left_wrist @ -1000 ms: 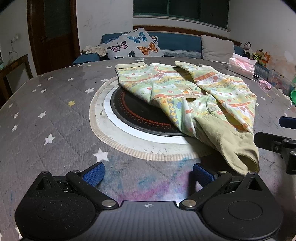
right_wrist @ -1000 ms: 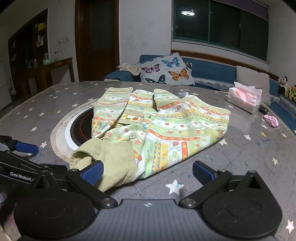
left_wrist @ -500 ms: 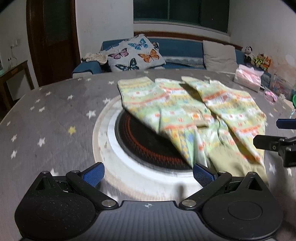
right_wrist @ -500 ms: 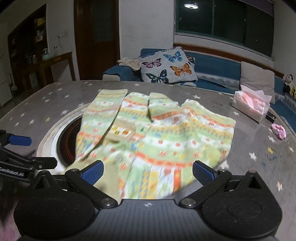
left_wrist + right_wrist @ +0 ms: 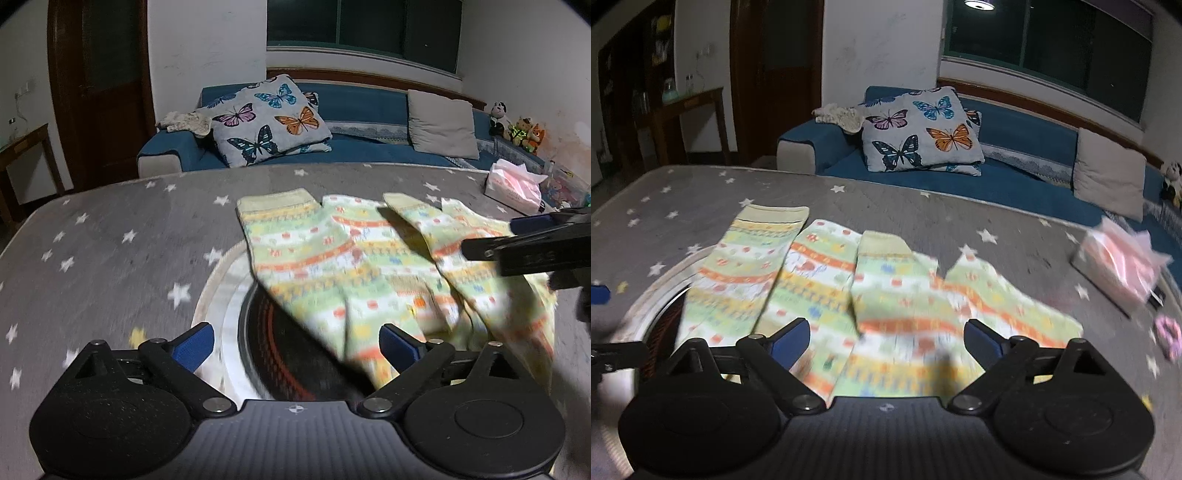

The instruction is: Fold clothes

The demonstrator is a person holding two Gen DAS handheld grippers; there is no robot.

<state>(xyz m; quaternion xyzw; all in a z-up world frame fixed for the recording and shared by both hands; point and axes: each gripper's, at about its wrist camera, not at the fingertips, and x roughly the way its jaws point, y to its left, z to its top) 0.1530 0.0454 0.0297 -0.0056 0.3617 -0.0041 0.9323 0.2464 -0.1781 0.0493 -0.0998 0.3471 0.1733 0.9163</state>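
Patterned garment (image 5: 871,295) was laid flat on the star-printed bench (image 5: 110,258), partly over the round hotplate (image 5: 280,354), with both sleeves folded inward across the body. Left tool (image 5: 295,343) and right tool (image 5: 886,341) were held spread and empty just above the near hem. Judged as the approach to a lengthwise fold, the next move called for each tool to be lowered and pressed together on one hem corner.

The patterned green-and-orange garment (image 5: 879,295) lay spread flat before me, sleeves folded inward over its body.
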